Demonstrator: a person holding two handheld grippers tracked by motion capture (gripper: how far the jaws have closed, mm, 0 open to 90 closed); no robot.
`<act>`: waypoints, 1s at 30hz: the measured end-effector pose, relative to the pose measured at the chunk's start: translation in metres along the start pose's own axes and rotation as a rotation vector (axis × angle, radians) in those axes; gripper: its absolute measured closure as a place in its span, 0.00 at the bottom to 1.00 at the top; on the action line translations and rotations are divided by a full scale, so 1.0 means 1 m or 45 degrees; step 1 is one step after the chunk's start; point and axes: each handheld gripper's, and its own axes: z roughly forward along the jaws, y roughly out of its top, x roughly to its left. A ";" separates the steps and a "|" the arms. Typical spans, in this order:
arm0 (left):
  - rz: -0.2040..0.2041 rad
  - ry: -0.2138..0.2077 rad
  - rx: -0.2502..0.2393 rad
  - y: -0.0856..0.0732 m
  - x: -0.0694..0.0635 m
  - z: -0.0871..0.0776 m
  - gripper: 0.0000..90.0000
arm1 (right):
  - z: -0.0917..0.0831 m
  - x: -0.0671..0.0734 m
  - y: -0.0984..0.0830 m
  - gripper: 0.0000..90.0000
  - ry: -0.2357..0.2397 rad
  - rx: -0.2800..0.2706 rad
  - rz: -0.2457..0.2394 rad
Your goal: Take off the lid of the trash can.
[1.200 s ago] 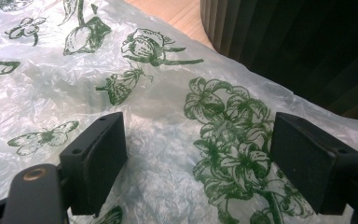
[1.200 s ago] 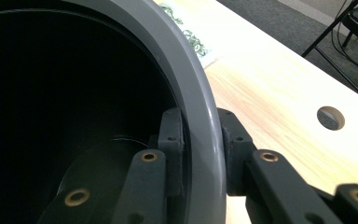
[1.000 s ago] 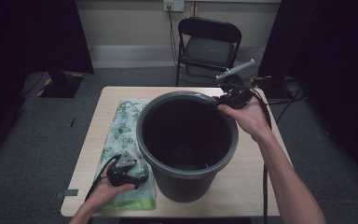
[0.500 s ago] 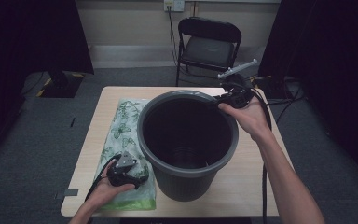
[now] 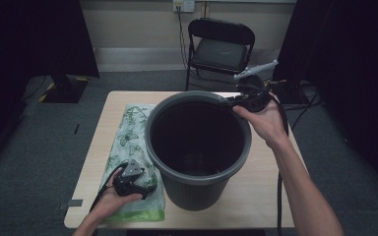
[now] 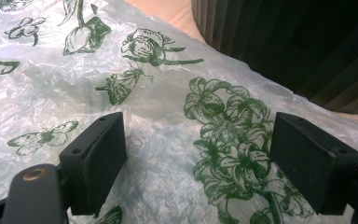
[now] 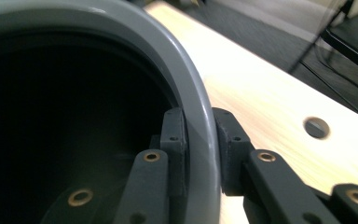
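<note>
Beyond my workspace I see a black folding chair (image 5: 220, 46) standing on the grey carpet floor (image 5: 54, 137), just past the far edge of the light wooden tabletop (image 5: 270, 187). The tabletop has a small round hole (image 7: 317, 127) in its surface (I can make it out clearly in the right gripper view). Behind the chair, a wall outlet (image 5: 184, 5) sits on the pale wall, with a cable (image 5: 181, 29) hanging down from it. Dark curtains (image 5: 29, 39) hang at the left and at the right of the room. A tangle of black cables (image 5: 307, 96) lies on the floor at the right of the tabletop.
</note>
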 end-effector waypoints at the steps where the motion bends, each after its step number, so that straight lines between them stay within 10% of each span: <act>1: 0.000 0.002 0.001 0.000 0.000 0.000 0.20 | -0.004 0.001 0.002 0.85 -0.009 0.000 -0.020; 16: 0.000 0.002 0.001 0.000 0.000 0.000 0.20 | -0.002 0.002 -0.008 0.87 0.013 0.069 -0.038; 30: 0.000 0.002 0.001 0.000 0.000 0.000 0.20 | -0.007 -0.006 -0.012 0.87 0.123 -0.016 0.031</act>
